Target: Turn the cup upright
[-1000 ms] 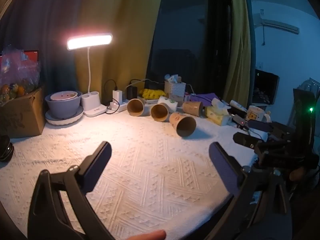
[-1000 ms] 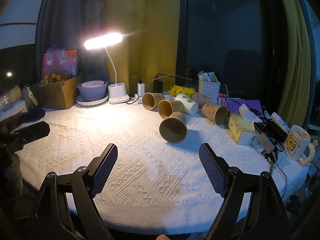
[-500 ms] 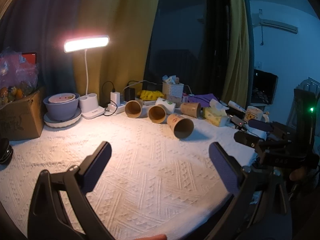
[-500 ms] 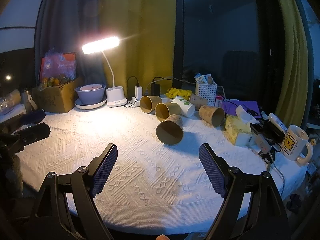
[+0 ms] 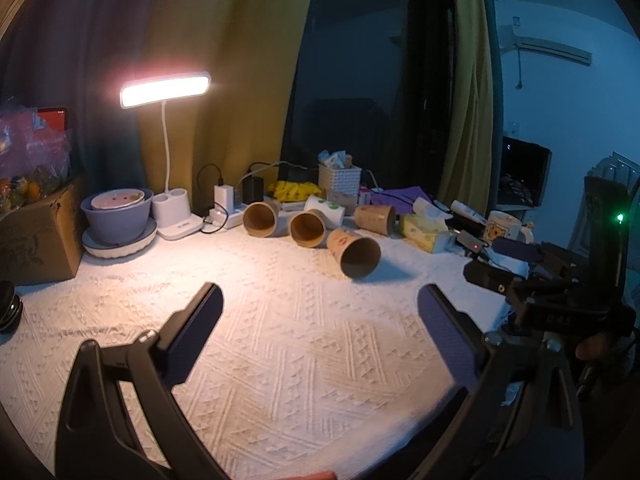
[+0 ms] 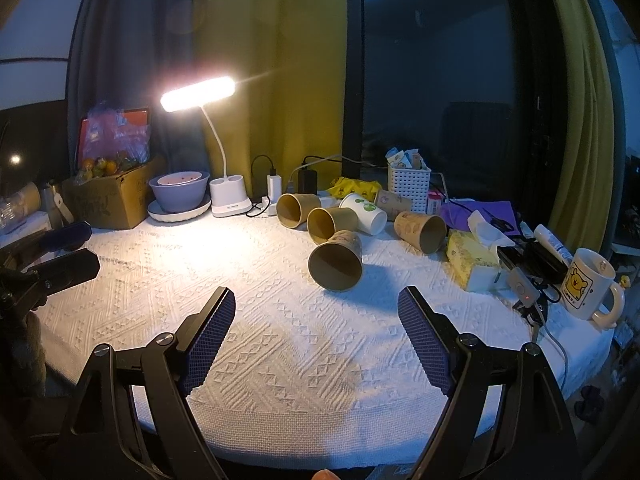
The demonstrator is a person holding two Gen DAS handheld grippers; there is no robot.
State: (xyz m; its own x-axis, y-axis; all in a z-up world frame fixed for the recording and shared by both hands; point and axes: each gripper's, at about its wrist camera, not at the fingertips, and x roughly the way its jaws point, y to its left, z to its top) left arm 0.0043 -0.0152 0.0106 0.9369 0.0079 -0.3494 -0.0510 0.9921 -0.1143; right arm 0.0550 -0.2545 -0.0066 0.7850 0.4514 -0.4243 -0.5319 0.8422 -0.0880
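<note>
Several brown paper cups lie on their sides on the white tablecloth (image 6: 280, 320). The nearest brown cup (image 6: 336, 260) lies with its mouth toward me; it also shows in the left wrist view (image 5: 356, 252). Behind it lie two more brown cups (image 6: 330, 222) (image 6: 294, 208), a white cup with green print (image 6: 366, 212) and another brown cup (image 6: 422, 230) to the right. My right gripper (image 6: 316, 308) is open and empty, short of the nearest cup. My left gripper (image 5: 320, 312) is open and empty above the cloth, farther left; it shows at the left edge of the right wrist view (image 6: 60, 252).
A lit desk lamp (image 6: 198, 94), a purple bowl on a plate (image 6: 180, 192), a cardboard box (image 6: 112, 196), chargers and a white basket (image 6: 408, 184) line the back. A yellow tissue pack (image 6: 472, 258), cables and a bear mug (image 6: 588, 288) sit at the right edge.
Both grippers have drawn back slightly from the cups and stay open. The cups have not moved.
</note>
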